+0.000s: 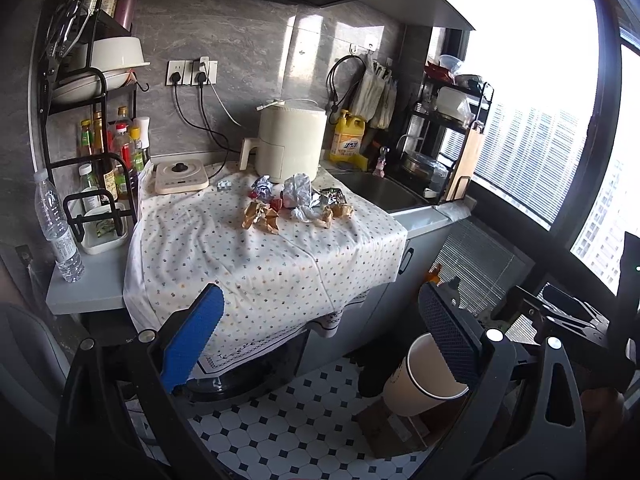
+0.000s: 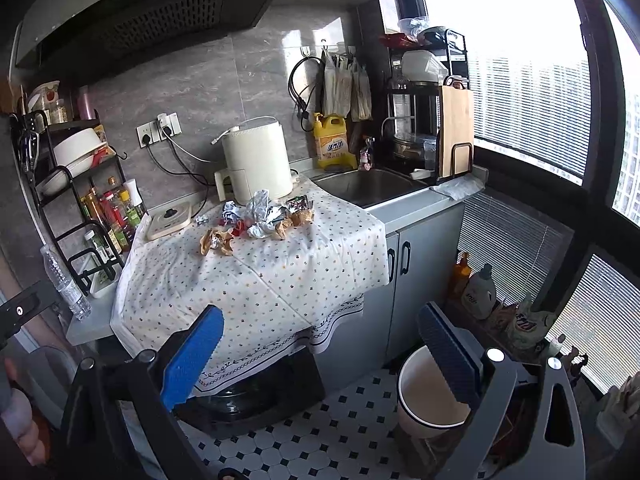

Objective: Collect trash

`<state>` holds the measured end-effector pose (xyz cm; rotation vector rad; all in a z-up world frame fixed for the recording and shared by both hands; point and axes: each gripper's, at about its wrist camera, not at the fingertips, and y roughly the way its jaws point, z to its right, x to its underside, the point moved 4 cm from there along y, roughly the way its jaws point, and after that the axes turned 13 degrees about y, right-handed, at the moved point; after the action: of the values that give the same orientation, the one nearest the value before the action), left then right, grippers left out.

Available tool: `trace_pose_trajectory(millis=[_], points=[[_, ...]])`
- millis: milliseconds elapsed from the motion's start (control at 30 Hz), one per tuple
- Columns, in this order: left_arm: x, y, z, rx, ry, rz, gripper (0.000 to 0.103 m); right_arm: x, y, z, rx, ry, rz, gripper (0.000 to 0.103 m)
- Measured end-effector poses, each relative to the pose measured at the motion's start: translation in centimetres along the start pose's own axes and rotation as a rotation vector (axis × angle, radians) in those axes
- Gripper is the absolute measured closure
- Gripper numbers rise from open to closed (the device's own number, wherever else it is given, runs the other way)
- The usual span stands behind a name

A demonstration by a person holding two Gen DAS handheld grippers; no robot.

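Crumpled wrappers (image 1: 298,204) heaped on dotted cloth (image 1: 256,256) at twelve o'clock, left gripper (image 1: 320,336) and right gripper (image 2: 320,344) both spread wide, empty, paper cup (image 1: 424,376) at four o'clock.

**Hardly any legible text**

The yellow detergent jug (image 2: 333,140), just beside the sink (image 2: 368,188) on its left, carries a blue-and-white label with characters too small to read. Bottle labels on the spice rack (image 1: 108,152) are likewise illegible.

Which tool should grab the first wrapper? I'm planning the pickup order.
Hard to separate: both the left tool and the right tool are open, short of the crumpled wrappers. Slight edge: left, facing them squarely.
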<state>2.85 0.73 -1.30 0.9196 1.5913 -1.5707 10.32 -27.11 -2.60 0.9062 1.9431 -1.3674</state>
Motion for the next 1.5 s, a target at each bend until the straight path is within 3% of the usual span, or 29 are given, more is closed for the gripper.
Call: trace_pose_trajectory(millis=[333,600,933,1167,1400,1500], points=[[-0.5,-0.2,0.1,-0.025,-0.014,-0.007,0.006,-0.6,0.5,-0.1,-0.015,-0.004,-0.022,0.007],[-0.9,3.1,-1.3,-0.029,-0.025,-0.053,0.006,-1.6,3.2,-0.6,-0.016,0.001,-0.049,0.007],[-2.7,12.3,-3.1,0.047,-0.032,-0.086,0.006,-4.5,9.7,-1.9,0.014,-0.028,-0.055,0.008],[-4.4,19.4,-6.5,0.1,-0.065,-0.113,0.007,-6.9,15.6,-3.9,0.036,-0.037,-0.073,0.008],[-5.2,26.9,-11.0,0.123,-0.085,-0.169,0.021,-8.6,21.1,-6.7,0.027,-0.027,-0.092,0.008],[-5.3,29.9,-12.7,0.136,-0.094,-0.192,0.025,-9.0,23.4,-8.2,0.031,-0.036,-0.112,0.013]])
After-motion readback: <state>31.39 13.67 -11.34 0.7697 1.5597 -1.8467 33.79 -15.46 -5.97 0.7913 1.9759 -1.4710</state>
